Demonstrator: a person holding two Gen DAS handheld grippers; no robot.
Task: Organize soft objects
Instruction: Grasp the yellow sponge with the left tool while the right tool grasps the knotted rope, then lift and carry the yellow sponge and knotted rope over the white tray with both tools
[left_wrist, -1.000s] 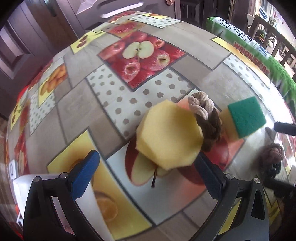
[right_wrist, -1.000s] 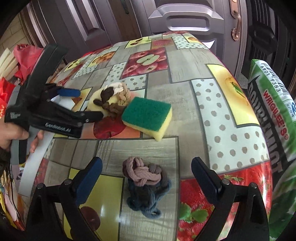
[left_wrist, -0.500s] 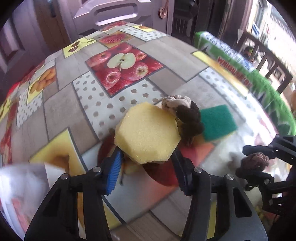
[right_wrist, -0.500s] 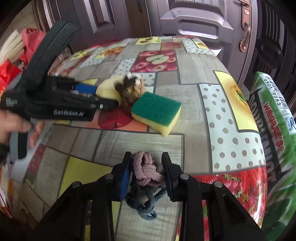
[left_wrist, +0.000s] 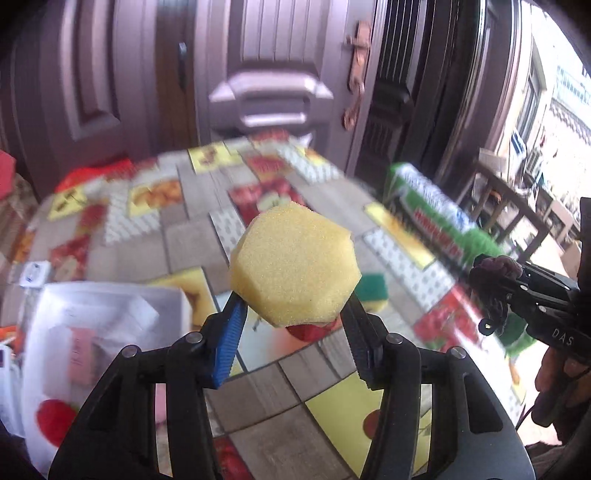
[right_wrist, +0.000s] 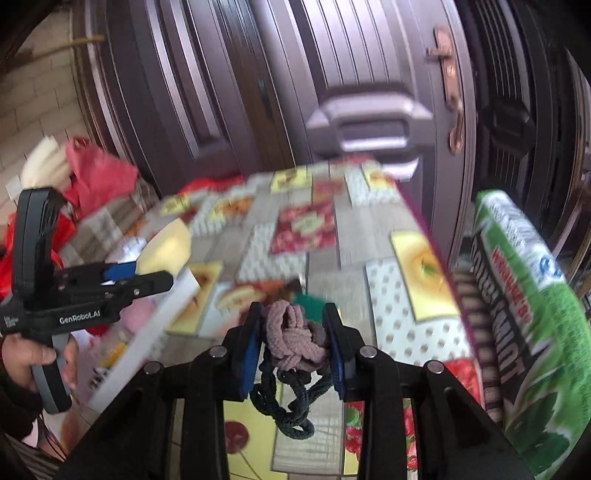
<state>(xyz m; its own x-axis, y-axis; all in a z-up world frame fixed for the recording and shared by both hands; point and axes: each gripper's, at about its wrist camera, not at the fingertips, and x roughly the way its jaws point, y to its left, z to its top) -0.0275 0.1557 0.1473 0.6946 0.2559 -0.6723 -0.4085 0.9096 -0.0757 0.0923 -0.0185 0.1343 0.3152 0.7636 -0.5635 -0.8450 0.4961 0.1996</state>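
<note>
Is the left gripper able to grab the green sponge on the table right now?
Probably not yet. The left gripper is already shut on the yellow sponge, lifted above the table. The green sponge lies beyond it, uncovered, so only the full jaws block it.

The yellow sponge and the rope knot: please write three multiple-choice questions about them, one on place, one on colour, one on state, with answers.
1. Where is the yellow sponge?
A. flat on the table
B. between the left tongs, above the table
C. inside the white bin

2. What colour is the upper part of the rope knot?
A. dusty pink
B. bright orange
C. white

3. How are the right tongs?
A. wide open, nothing between them
B. out of sight
C. shut on the rope knot

Answers: 1 B, the pads press its sides with the tablecloth far below. 2 A, pink loops sit over dark blue ones. 3 C, both pads squeeze the knot and its blue strands hang free.
</note>
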